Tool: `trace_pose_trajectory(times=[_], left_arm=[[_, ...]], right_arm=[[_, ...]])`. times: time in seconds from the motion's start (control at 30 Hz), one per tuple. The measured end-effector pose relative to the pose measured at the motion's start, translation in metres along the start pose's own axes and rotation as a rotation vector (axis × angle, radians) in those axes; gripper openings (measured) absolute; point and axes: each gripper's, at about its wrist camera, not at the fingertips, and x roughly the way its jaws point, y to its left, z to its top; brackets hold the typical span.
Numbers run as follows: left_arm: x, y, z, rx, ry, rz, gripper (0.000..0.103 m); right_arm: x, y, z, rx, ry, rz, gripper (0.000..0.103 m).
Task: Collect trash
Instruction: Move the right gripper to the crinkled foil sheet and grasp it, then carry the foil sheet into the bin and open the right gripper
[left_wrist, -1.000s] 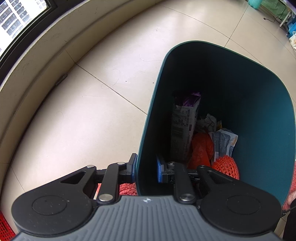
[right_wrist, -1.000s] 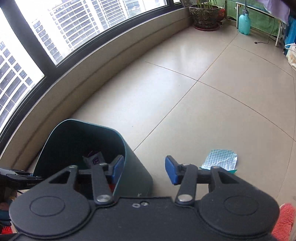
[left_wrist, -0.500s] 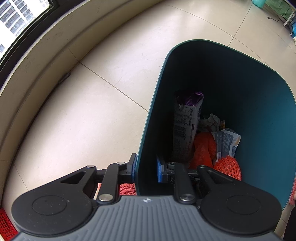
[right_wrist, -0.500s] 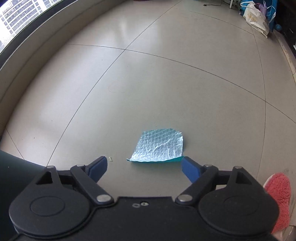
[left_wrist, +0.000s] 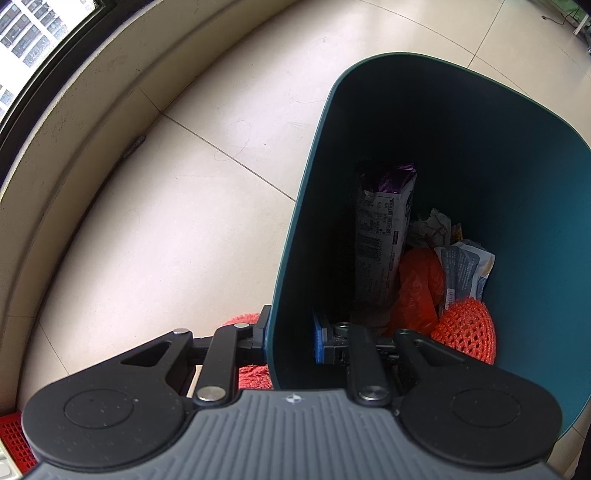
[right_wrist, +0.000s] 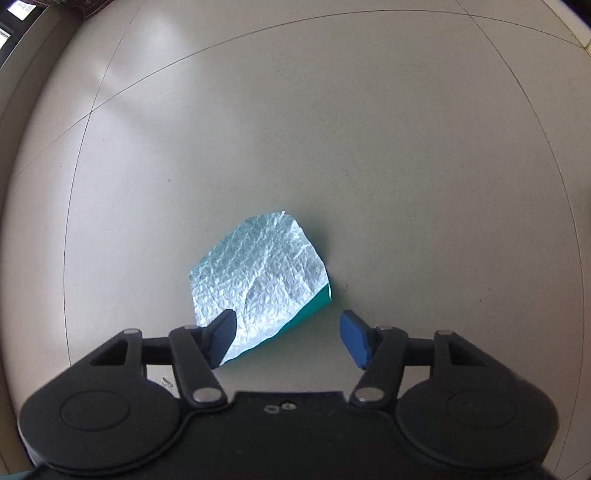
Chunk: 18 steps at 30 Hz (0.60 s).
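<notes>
Teal bin wall pinched by left claw, right claw pointing down, closing over foil wrapper

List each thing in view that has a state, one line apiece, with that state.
Left tool: shut on the bin wall.
Teal bin: upright, open-topped, partly filled with wrappers.
Purple-topped wrapper: standing on end inside the bin.
Orange net: lying in the bin.
Right tool: closing, pads not yet pressing.
Silver wrapper: lying on the floor, crinkled, not gripped.
</notes>
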Motion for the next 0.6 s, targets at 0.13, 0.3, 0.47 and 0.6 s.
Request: trace_pose_trajectory(times=[0.13,0.3,0.47,0.6], left_arm=[[0.000,-0.001,0.001,0.000,0.002,0.009,0.020],[0.000,-0.002,0.001,0.005,0.001,0.015,0.020],[0.002,-0.003,0.001,0.002,-0.001,0.007,0.020],[0.001,0.000,-0.001,0.001,-0.010,-0.004,0.020]], right_arm=[[0.008,0.000,-0.003,0.029,0.009,-0.006,0.022],[0.005,0.000,-0.012,0.007,-0.007,-0.003,0.001],[-0.041,0.010,-0.028,-0.126,-0.045,-0.006,0.001],[-0.095,0.021,-0.048,-0.238,-0.087,0.044,0.000]])
